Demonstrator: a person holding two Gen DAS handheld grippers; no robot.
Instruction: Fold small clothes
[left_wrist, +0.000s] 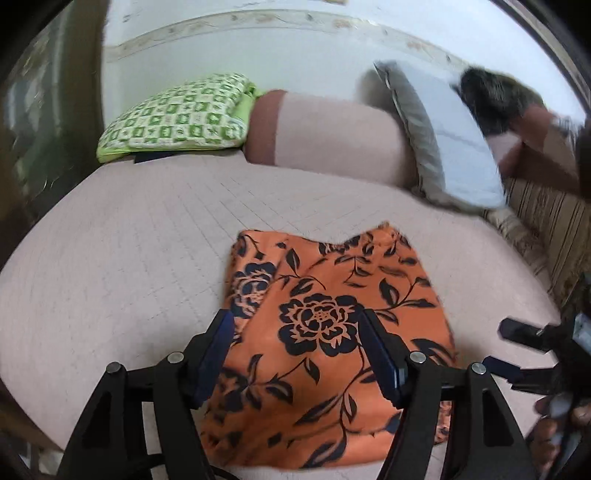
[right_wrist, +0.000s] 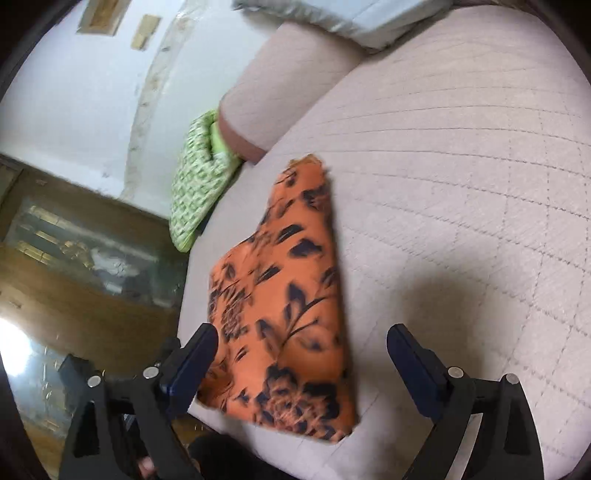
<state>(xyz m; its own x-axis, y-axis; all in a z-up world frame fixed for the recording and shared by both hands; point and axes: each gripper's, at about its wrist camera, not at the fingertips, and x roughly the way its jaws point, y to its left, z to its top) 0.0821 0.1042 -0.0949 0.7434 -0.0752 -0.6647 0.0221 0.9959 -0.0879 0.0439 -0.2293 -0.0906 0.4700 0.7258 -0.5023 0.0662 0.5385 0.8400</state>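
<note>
An orange garment with a black flower print (left_wrist: 332, 332) lies folded flat on the pale pink quilted bed cover (left_wrist: 129, 258). My left gripper (left_wrist: 295, 325) is open and empty, hovering just above the garment's near half. The right gripper (left_wrist: 517, 347) shows at the right edge of the left wrist view, beside the garment. In the right wrist view the garment (right_wrist: 291, 288) lies ahead and to the left, and my right gripper (right_wrist: 303, 336) is open and empty above its near end.
A green-and-white checked cushion (left_wrist: 177, 114), a pink bolster (left_wrist: 332, 136) and a grey-white pillow (left_wrist: 454, 140) lie at the head of the bed. A striped fabric (left_wrist: 546, 229) lies to the right. A wooden cabinet (right_wrist: 74, 251) stands beside the bed.
</note>
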